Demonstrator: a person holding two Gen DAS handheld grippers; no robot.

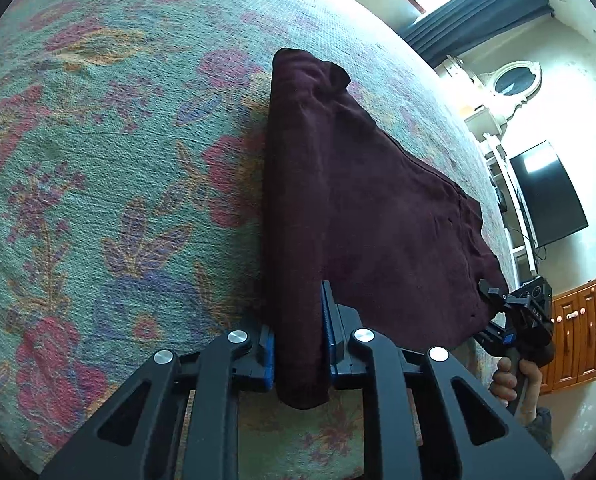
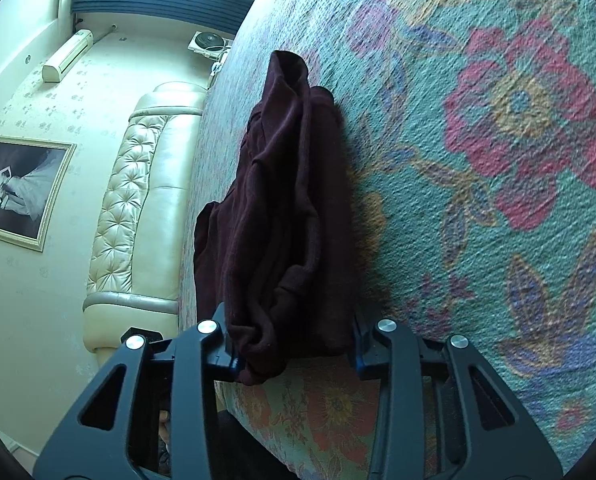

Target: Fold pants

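Observation:
Dark maroon pants (image 1: 358, 200) lie folded on a floral bedspread (image 1: 98, 160). My left gripper (image 1: 298, 344) is shut on one near corner of the pants, with cloth bunched between its blue pads. My right gripper (image 2: 294, 344) is shut on the other near end of the pants (image 2: 282, 200), a thick bundle of cloth between its fingers. The right gripper also shows in the left wrist view (image 1: 494, 300) at the pants' right edge, held by a hand. The pants stretch away from both grippers across the bed.
The bedspread (image 2: 498, 160) covers the whole bed. A cream tufted headboard (image 2: 138, 200) and a framed photo (image 2: 18, 188) are on one side. A TV (image 1: 546, 192), a white shelf and a wooden cabinet (image 1: 578, 332) stand beyond the other edge.

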